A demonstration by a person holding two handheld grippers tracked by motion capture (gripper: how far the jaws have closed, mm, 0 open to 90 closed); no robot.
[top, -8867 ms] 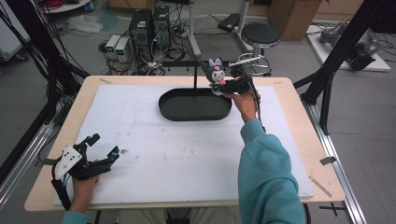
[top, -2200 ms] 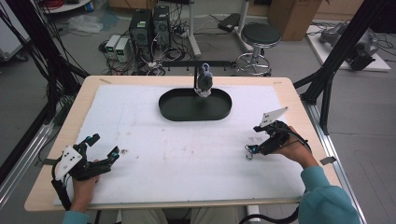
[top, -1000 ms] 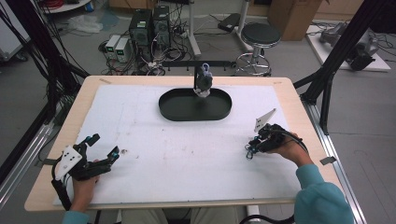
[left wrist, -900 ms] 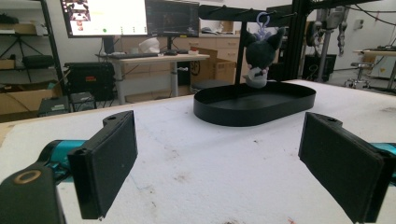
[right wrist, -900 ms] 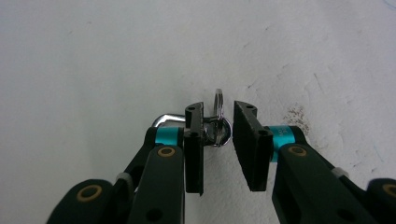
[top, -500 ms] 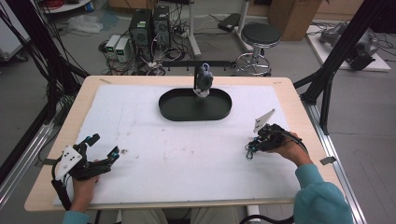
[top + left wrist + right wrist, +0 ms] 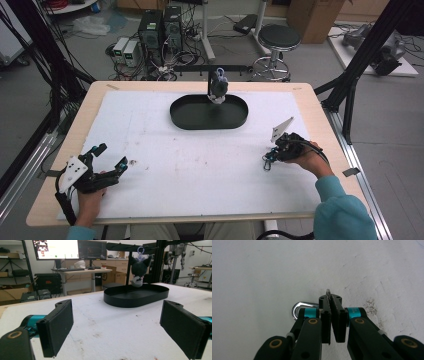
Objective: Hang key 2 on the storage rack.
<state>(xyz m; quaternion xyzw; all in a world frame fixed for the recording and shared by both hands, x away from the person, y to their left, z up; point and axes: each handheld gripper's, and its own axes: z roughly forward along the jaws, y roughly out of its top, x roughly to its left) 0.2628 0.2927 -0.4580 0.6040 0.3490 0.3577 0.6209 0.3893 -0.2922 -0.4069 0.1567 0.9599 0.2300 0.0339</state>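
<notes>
At the lower left of the high view, the left gripper (image 7: 111, 161) rests on the white table cover (image 7: 200, 170), held by the person's left hand (image 7: 90, 197); its jaws stand wide apart with nothing between them, as the left gripper view also shows. Toward the lower right of that same view, the right gripper (image 7: 267, 161) lies low on the cover in the person's right hand (image 7: 305, 157). Its jaws have just been closing, and in the right gripper view they are clamped on a thin metal piece, with a silver metal ring (image 7: 298, 308) curving out at their left, touching the cover; it may be a small carabiner clip, though the jaws hide most of it. Farther back, at upper centre of the high view, an oval black tray (image 7: 182, 117) sits on the cover. A dark plush toy (image 7: 218, 86) hangs from a black stand (image 7: 200, 68) above the tray's far rim, well apart from both grippers.
</notes>
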